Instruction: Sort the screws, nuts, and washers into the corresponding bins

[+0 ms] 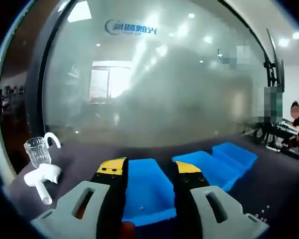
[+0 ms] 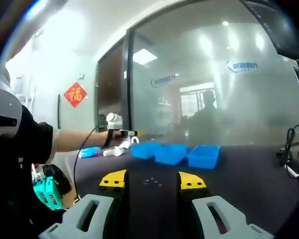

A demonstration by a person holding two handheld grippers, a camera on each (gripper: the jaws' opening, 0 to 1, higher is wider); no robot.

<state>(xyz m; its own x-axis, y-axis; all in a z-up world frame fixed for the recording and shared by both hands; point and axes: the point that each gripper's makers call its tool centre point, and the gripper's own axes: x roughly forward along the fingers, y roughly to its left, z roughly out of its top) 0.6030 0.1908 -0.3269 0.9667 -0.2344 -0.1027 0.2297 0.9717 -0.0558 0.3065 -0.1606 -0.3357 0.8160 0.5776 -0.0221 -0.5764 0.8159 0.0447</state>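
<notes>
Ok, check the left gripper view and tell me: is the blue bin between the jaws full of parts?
No: the blue bin between the left gripper's open jaws shows an almost bare floor, with one or two tiny specks at most.

Office interior: frosted glass partition (image 2: 214, 84) bearing a company logo (image 1: 131, 28), recessed ceiling lights, a red paper ornament (image 2: 75, 94) on the wall, and a dark counter (image 2: 249, 174) carrying blue bins (image 2: 173, 153).

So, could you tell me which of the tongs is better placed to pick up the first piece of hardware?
Probably the right tongs: they are open, and the small loose hardware lies on the dark table between their tips. The left tongs are at the blue bins, with loose pieces off to their side.
</notes>
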